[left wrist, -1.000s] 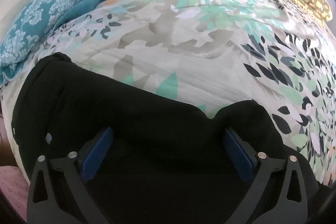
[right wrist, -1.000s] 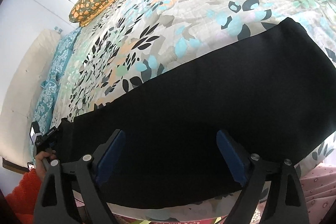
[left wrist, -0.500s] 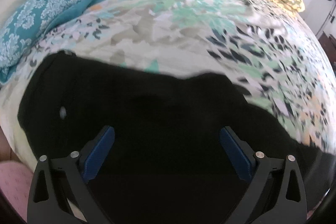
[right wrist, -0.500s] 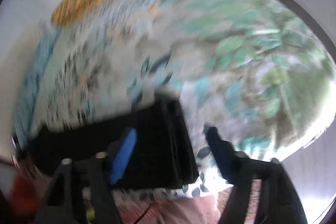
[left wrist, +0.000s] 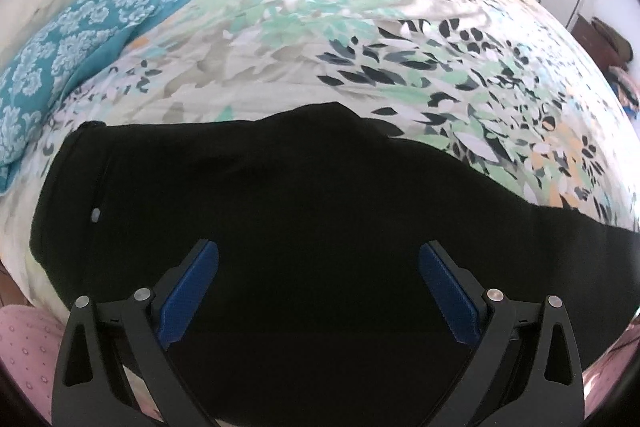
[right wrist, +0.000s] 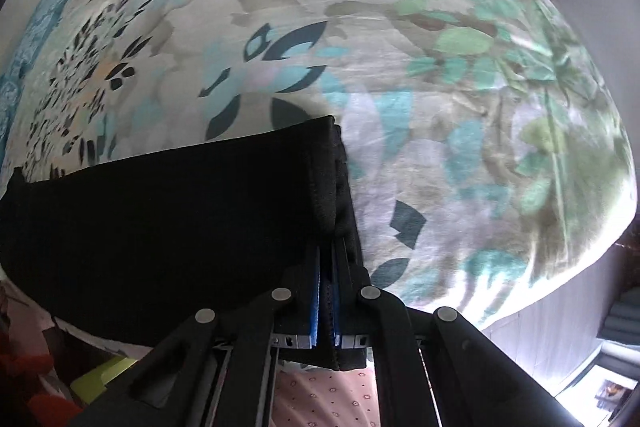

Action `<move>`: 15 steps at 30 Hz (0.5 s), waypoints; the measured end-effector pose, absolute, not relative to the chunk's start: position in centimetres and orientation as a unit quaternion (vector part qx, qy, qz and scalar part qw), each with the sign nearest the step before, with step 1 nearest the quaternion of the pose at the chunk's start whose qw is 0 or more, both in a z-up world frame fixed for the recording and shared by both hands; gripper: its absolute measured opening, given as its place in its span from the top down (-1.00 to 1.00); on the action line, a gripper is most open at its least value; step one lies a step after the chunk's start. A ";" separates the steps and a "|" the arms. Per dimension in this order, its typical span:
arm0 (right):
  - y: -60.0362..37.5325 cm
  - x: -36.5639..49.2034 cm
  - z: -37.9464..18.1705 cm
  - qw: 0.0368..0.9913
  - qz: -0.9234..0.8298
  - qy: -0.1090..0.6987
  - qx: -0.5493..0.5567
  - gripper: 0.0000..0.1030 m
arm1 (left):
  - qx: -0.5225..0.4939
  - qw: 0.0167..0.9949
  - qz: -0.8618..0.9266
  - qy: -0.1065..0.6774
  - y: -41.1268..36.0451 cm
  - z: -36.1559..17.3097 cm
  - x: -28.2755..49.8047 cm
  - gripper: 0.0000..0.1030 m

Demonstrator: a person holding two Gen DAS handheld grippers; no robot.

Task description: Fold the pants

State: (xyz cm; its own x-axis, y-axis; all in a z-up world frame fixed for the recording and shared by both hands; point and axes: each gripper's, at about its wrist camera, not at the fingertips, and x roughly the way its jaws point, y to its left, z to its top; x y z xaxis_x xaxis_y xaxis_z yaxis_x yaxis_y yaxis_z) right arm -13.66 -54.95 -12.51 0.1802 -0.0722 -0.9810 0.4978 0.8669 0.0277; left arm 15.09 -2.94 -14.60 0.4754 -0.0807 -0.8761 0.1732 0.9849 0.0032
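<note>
1. At the far left of the left wrist view we see a teal patterned pillow (left wrist: 80, 27) against the wall, with the black pants (left wrist: 280, 211) laid lengthwise across the near edge of the bed's floral cover (left wrist: 360, 39).
2. The left gripper (left wrist: 318, 291) hangs over the wider end of the pants with its blue pads spread wide, pinching nothing.
3. To the right, the pants narrow and run out of that view toward the leg end.
4. In the right wrist view the right gripper (right wrist: 326, 283) has its 2 pads pressed together on the hem end of the pants (right wrist: 160, 203).
5. We judge the fold as begun: the pants look already doubled into 1 long strip, and the hem is gripped, ready to be carried toward the waist. The crosswise folds remain.
6. Hard to make out: the black cloth hides its own layers and seams, so we cannot count them; the near edge is cut off behind both grippers.
</note>
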 end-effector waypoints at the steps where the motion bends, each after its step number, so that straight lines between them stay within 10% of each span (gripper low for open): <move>1: -55.0 -13.6 -12.4 0.750 -0.187 0.610 0.172 0.88 | 0.046 0.858 -0.074 0.507 -2.9 -14.7 15.0 -0.96; 5: -56.6 -14.7 -11.5 0.759 -0.196 0.585 0.209 -0.03 | 0.045 0.853 -0.063 0.516 -2.3 -15.5 15.1 -0.96; 15: -60.3 -15.7 -14.9 0.731 -0.113 0.579 0.344 -0.10 | 0.030 0.851 -0.029 0.523 -0.6 -16.3 15.3 -0.96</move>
